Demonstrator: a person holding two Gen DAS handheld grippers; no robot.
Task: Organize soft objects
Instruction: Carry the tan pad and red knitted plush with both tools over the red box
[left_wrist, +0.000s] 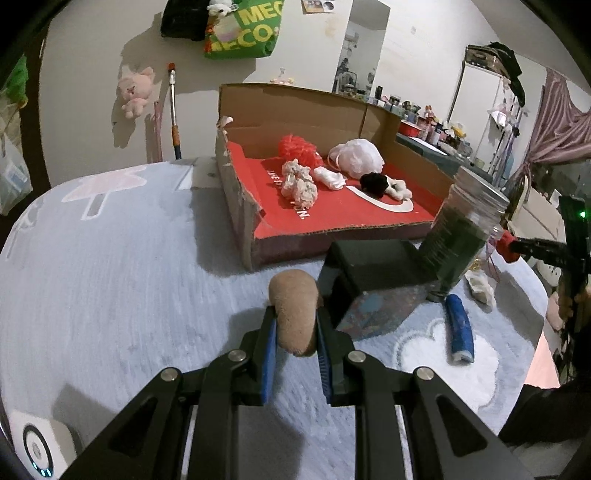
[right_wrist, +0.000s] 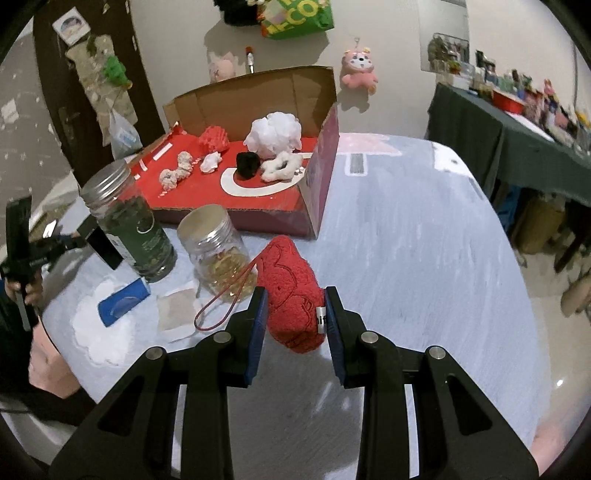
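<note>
Soft objects were split between both grippers and the cardboard box (left_wrist: 380, 110). Left gripper (left_wrist: 295, 325): jaws clamped on tan plush piece (left_wrist: 293, 314), held above the worktop (left_wrist: 110, 277), just in front of the box's torn near-left corner. Right gripper (right_wrist: 294, 308): jaws clamped on red plush pouch (right_wrist: 291, 291), white tag by the right pad, thin cord loop (right_wrist: 225, 299) trailing to the left over the worktop.

Box sat open on worktop w/ red inner floor. Inside: red mesh pouf (left_wrist: 301, 147), white mesh pouf (left_wrist: 356, 157), pale knotted fabric piece (left_wrist: 299, 182), small white cloth item (left_wrist: 330, 178), black scrunchie (left_wrist: 373, 182) touching a white fluffy scrunchie (left_wrist: 399, 190).

Beside box, right-wrist view: dark-filled jar (right_wrist: 129, 218) w/ metal lid, upright; clear jar (right_wrist: 218, 247) w/ yellowish contents, tilted, just beside the red pouch. Blue item (right_wrist: 123, 301) and a flat pale packet (right_wrist: 177, 310) lay on the worktop near the jars. Dark boxy object (left_wrist: 369, 273) stood next to the dark jar in left-wrist view; identity unclear.

Pink plush toy (right_wrist: 360, 70) hung on the wall behind the box.
</note>
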